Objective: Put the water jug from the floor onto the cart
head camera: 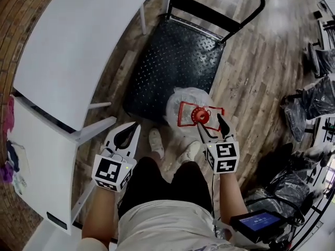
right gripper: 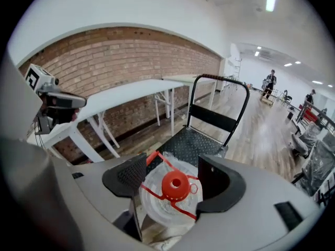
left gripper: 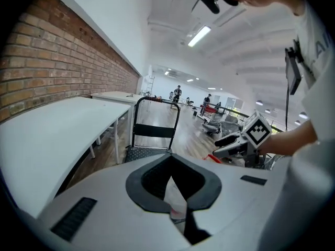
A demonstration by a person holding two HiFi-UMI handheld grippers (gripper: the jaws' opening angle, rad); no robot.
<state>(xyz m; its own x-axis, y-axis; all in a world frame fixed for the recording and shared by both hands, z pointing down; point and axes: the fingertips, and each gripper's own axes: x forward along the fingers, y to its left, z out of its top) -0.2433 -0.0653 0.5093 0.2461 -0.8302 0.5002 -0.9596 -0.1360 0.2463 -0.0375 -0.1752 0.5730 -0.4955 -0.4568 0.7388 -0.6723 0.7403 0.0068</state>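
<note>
Water jug point(head camera: 189, 101) gripped at the cart's near edge

The clear jug, red-capped, sat against the near lip of the black platform cart point(head camera: 172, 56), just beyond the person's shoes point(head camera: 156, 141). I couldn't tell whether it was clear of the floor. The right gripper point(head camera: 213, 123) had its jaws wide across the jug's red-handled top. The left gripper point(head camera: 133, 129) hung beside the white table point(head camera: 78, 35), jaws nearly together and empty.
</note>
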